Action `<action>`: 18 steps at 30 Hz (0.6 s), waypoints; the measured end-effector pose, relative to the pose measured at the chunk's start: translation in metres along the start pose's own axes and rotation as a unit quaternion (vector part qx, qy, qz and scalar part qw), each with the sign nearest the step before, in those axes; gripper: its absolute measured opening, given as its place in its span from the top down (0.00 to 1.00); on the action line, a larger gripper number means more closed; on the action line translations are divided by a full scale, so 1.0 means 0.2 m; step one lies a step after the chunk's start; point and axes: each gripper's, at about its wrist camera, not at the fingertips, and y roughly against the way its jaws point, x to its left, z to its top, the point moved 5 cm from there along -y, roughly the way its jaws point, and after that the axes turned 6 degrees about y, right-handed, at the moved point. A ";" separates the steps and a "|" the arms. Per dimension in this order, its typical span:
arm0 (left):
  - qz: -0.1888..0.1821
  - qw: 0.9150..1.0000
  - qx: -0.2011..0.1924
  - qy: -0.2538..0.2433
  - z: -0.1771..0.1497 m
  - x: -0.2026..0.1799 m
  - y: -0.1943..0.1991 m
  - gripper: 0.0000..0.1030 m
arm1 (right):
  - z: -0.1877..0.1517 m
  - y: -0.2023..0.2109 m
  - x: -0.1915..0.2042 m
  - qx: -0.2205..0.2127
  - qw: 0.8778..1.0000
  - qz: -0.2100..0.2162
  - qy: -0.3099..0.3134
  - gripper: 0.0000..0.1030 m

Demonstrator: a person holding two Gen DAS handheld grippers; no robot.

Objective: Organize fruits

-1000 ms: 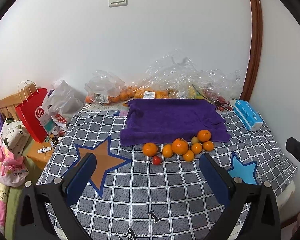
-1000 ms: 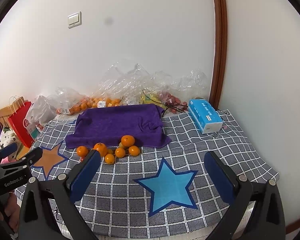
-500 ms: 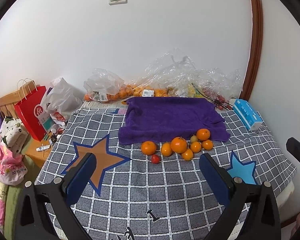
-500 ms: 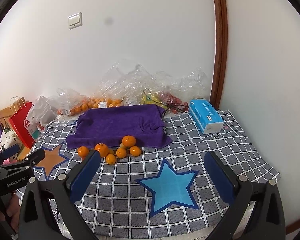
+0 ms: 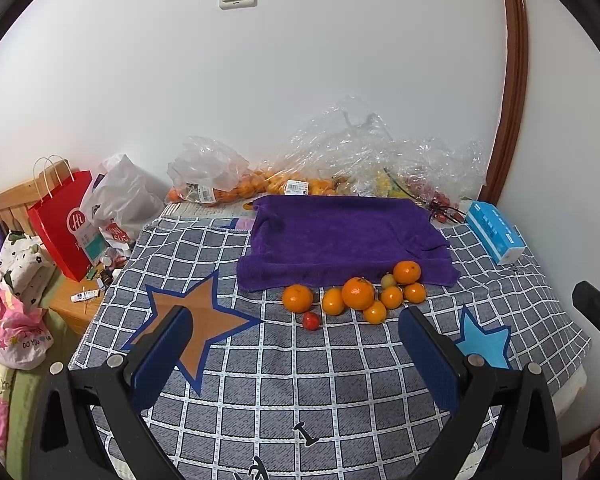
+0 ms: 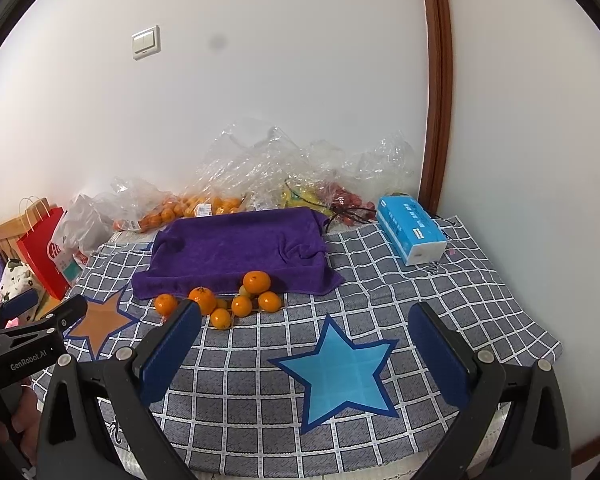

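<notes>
Nothing sorted yet, by the look of it — the loose fruit sits in one mixed cluster on the checked cloth [image 5: 340, 392], tight against the near edge of the purple towel [image 5: 340, 236], and the towel's top is bare. Left gripper [image 5: 296, 344] hangs above the cloth short of the cluster, fingers spread wide, nothing between them; right gripper [image 6: 304, 340] likewise spread and empty, over the blue star [image 6: 336, 368], with the cluster ahead and to its left. Neither tool touches any fruit. Count in the left wrist view: seven orange citrus, one small red fruit, one pale green fruit. The largest orange [image 5: 358, 293] is mid-cluster; the leftmost orange [image 5: 297, 298] stands slightly apart; one orange [image 5: 407, 272] rests on the towel's edge; the small red fruit [image 5: 311, 321] lies nearest the left gripper; the pale green fruit [image 5: 388, 281] is tucked between oranges. From the right wrist view the left finger hides part of the group, so the count is less sure there. Behind the towel, against the wall: clear plastic bags [image 5: 340, 168] holding more fruit, number not tellable. One blue tissue pack [image 6: 412, 232] to the right, one red paper bag [image 5: 62, 224] off the left edge. Judgement: the task is at its very start — every loose piece is left to be picked and grouped, probably onto the towel.
</notes>
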 end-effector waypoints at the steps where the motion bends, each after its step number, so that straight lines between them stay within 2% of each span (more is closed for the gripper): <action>1: -0.001 1.000 -0.001 -0.002 0.00 0.00 0.00 0.00 | 0.00 0.00 0.00 0.000 1.000 0.000 0.000 0.01; 10: 0.004 1.000 0.010 -0.004 0.00 0.00 -0.01 0.00 | -0.03 -0.02 0.02 0.011 1.000 0.007 -0.001 0.01; 18: 0.013 1.000 0.010 -0.014 0.03 -0.01 -0.03 0.00 | 0.01 -0.04 0.07 0.010 1.000 0.008 0.016 0.01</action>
